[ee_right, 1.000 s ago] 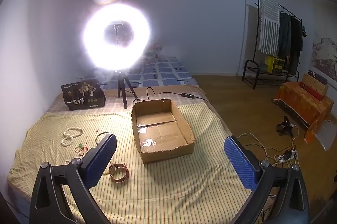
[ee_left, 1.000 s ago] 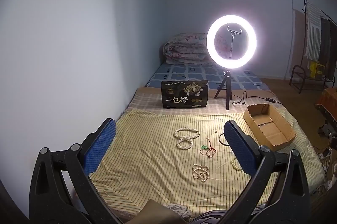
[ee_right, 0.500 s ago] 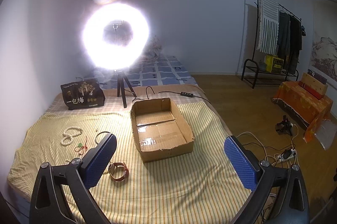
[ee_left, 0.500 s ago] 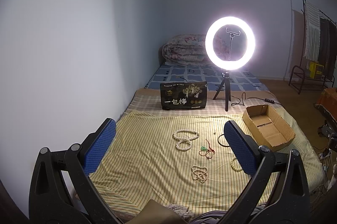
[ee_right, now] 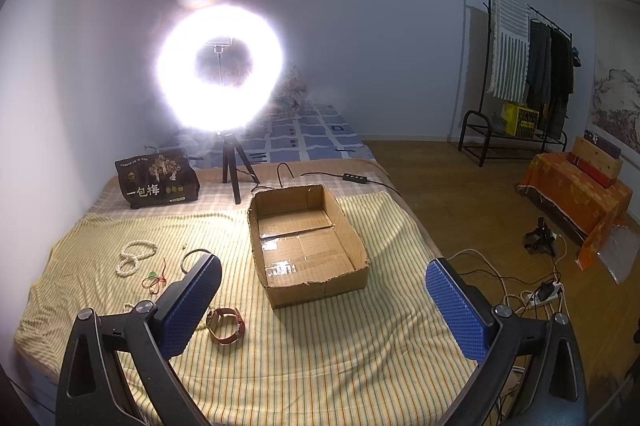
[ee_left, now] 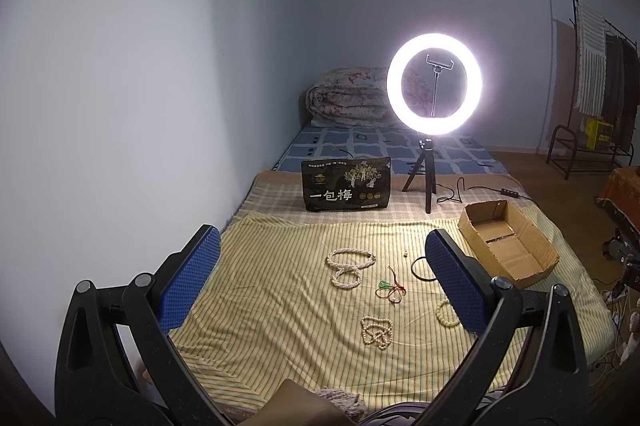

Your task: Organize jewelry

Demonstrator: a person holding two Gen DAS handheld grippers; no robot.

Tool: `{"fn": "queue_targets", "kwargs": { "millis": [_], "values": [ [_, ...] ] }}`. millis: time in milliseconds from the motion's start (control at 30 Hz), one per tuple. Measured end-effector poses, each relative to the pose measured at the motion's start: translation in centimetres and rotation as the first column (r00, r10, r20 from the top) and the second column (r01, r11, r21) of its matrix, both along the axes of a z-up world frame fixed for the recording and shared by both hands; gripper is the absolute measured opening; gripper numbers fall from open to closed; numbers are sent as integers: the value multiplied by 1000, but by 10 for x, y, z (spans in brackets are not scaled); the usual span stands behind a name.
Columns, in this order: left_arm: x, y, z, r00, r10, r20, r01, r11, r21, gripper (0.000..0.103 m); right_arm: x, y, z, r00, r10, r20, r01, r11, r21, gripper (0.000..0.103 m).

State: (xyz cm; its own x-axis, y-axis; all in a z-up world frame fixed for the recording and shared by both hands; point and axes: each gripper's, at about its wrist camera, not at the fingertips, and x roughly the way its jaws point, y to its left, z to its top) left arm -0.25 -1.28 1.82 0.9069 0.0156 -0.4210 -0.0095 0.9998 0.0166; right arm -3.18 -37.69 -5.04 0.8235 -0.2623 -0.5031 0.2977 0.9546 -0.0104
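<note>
Striped yellow bedspread [ee_left: 280,306] carries the jewelry. White bead necklace [ee_left: 349,266] lies looped mid-cloth, red cord with green charm [ee_left: 390,288] just beside it, smaller bead strand [ee_left: 376,332] nearer the camera, black bangle [ee_left: 420,266] partly behind the left gripper's finger. Leather-strap watch [ee_right: 226,324] sits beside the right gripper's left pad. Cardboard box [ee_right: 308,290] stands open, well apart from the beads. Left gripper [ee_left: 320,282] jaws spread wide, holding nothing, above the cloth. Right gripper [ee_right: 324,302] likewise wide apart, empty. Ring light [ee_left: 434,87] on tripod and black snack bag [ee_left: 346,189] stand behind; clothes rack [ee_right: 520,73] by the far wall.
</note>
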Motion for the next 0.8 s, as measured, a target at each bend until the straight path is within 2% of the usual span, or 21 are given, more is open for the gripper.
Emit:
{"fn": "queue_targets", "kwargs": {
  "millis": [800],
  "values": [
    [-3,-2,-2,1000,-1,1,1,1000,-1,103,2,-1,-7,1000,-12,-24,12,1000,12,103]
  ]
}}
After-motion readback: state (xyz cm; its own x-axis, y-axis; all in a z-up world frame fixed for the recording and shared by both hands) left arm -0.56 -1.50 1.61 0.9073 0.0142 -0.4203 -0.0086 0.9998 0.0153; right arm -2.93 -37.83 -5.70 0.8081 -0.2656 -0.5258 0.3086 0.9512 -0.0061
